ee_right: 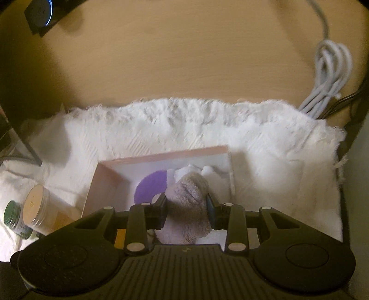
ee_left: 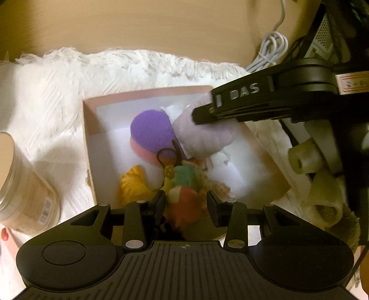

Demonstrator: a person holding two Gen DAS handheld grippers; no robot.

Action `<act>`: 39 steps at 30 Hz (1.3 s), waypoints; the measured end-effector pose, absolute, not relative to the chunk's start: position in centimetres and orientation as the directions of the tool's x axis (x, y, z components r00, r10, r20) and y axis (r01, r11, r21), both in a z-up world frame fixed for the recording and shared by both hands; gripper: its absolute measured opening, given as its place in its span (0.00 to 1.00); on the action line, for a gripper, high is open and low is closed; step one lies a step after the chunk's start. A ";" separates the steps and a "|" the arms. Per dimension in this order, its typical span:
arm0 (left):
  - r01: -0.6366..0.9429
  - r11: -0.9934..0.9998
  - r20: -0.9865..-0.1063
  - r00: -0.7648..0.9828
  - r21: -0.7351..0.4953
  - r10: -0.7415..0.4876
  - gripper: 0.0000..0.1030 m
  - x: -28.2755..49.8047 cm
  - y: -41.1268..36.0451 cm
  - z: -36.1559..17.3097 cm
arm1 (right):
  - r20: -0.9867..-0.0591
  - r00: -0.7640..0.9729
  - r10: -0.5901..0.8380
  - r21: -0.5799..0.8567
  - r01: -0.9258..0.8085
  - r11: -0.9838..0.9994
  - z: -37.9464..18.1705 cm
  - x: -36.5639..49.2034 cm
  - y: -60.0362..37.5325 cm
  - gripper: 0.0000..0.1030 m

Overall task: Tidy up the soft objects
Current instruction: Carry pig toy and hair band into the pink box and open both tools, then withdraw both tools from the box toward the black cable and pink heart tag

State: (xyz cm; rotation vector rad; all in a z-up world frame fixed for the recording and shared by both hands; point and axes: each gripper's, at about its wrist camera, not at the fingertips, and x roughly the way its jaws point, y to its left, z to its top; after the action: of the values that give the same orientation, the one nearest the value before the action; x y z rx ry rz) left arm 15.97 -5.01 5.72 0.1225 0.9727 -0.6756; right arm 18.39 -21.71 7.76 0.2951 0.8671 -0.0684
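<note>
Right tongs (ee_right: 186, 213) pinching grey plush toy (ee_right: 188, 203) over pink box (ee_right: 161, 155), centre frame; left tongs (ee_left: 186, 205) pinching colourful soft toy (ee_left: 184, 184) inside. Risk: snagging the hair tie (ee_left: 166, 155), spilling packed items.

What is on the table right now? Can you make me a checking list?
Surface: fluffy white blanket over tan wooden table.
Job's things: pale lilac plush toy, purple-and-pink plush ball, yellow fabric piece in pink cardboard box.
Clutter: clear plastic jar, green-lidded jar.
Tongs: right tongs gripping lilac plush; left tongs around colourful soft bundle.
Cables: coiled white cable.
Surroundings: black device with blue light.
</note>
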 end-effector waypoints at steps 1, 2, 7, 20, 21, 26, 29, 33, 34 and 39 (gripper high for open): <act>0.578 0.793 -0.796 0.380 -0.192 -0.471 0.43 15.8 -5.0 5.9 | -0.771 0.633 0.065 0.225 0.176 0.958 7.5 18.7 -21.6 0.36; 0.576 0.795 -0.796 0.383 -0.190 -0.469 0.43 15.8 -4.9 6.0 | -0.786 0.616 0.063 0.217 0.179 0.960 7.2 18.9 -21.5 0.38; 0.577 0.796 -0.791 0.393 -0.185 -0.469 0.43 15.6 -6.3 6.2 | -0.807 0.586 0.067 0.212 0.181 0.960 7.0 18.4 -21.1 0.39; 0.585 0.797 -0.794 0.409 -0.150 -0.450 0.43 15.2 -7.0 6.1 | -0.831 0.548 0.095 0.202 0.137 0.970 7.0 16.4 -19.4 0.45; 0.586 0.797 -0.794 0.410 -0.148 -0.448 0.43 15.1 -7.0 6.0 | -0.818 0.567 0.095 0.203 0.130 0.971 7.8 16.1 -19.3 0.46; 0.585 0.797 -0.792 0.410 -0.152 -0.452 0.43 15.0 -7.0 6.1 | -0.708 0.704 0.054 0.166 0.092 0.982 11.8 14.5 -18.7 0.53; 0.583 0.798 -0.787 0.415 -0.155 -0.456 0.43 14.9 -6.9 6.3 | -0.679 0.733 -0.030 0.095 0.128 0.987 11.7 14.9 -18.5 0.51; 0.587 0.794 -0.777 0.424 -0.155 -0.465 0.43 14.6 -6.6 6.8 | -0.775 0.632 -0.012 0.128 0.175 0.976 8.6 16.9 -19.5 0.35; 0.588 0.794 -0.776 0.426 -0.153 -0.465 0.43 14.5 -6.5 6.8 | -0.801 0.598 0.009 0.147 0.183 0.972 7.6 17.2 -19.7 0.35; 0.581 0.800 -0.779 0.428 -0.151 -0.458 0.43 14.3 -6.1 6.9 | -0.846 0.529 0.065 0.185 0.177 0.967 5.6 17.3 -19.7 0.34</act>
State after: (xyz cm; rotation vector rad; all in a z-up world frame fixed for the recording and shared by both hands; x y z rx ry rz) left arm 14.32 -6.13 6.93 0.1481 0.9228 -0.6513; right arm 17.32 -19.74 5.62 0.2613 1.0143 -0.0679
